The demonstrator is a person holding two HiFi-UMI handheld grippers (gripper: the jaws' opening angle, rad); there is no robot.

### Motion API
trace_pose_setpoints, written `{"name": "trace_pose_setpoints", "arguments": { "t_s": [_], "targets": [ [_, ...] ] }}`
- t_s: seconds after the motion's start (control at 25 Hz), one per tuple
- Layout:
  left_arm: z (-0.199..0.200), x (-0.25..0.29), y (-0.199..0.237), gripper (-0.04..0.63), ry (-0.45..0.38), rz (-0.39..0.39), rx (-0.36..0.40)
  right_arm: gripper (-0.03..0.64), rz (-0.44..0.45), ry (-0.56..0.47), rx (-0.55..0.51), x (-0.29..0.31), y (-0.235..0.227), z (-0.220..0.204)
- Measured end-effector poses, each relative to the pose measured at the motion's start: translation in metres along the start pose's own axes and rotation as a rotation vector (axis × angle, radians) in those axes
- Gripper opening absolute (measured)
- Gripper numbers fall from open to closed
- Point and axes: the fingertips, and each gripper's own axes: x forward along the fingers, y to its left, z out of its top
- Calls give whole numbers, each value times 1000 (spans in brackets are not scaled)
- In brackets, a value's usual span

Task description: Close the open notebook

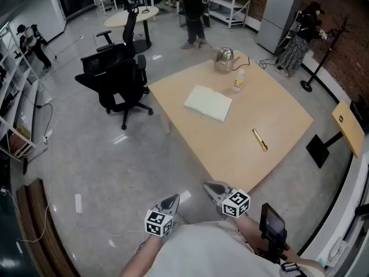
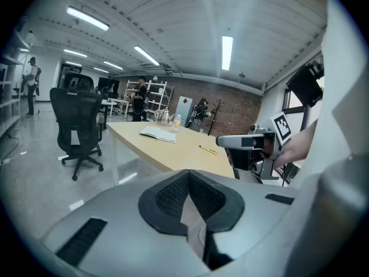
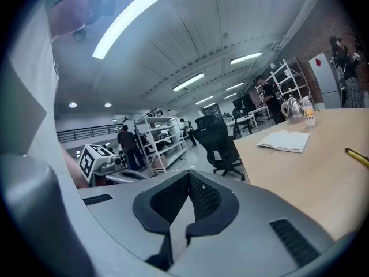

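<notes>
Notebook (image 1: 208, 103) lies open with its pale pages facing up on the light wooden table (image 1: 277, 126), in the upper middle of the head view and toward the table's left side. Just above it in the frame stand a small bottle (image 1: 238, 84) and, a little further up, a metal kettle (image 1: 224, 60), both near the table's far corner. A yellow pen (image 1: 259, 139) lies on the tabletop to the lower right of the notebook, well apart from it. To the left of the table, on the grey floor, stands a black office chair (image 1: 124, 79). Both tools sit at the bottom of the frame, short of the table's near corner and well apart from the notebook. The left gripper (image 1: 171, 201) has its jaws pressed together with nothing between them. The right gripper (image 1: 211, 187), just beside it and slightly higher in the frame, is likewise closed and empty. From the right gripper view, the notebook shows at the middle right, across a stretch of bare tabletop, with the pen at the far right edge. From the left gripper view it shows near the centre of the frame, beyond the table's near edge.
</notes>
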Motion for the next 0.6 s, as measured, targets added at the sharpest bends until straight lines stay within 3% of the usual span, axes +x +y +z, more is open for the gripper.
{"name": "trace_pose_setpoints", "arguments": {
  "t_s": [0.28,0.6],
  "targets": [
    [-1,-32,47,5,8,14,34,15,25,-4,-4,54,27,9],
    [-2,-41,103,5,-2,51,-19,15,26,25,1,95,25,15]
  ]
}}
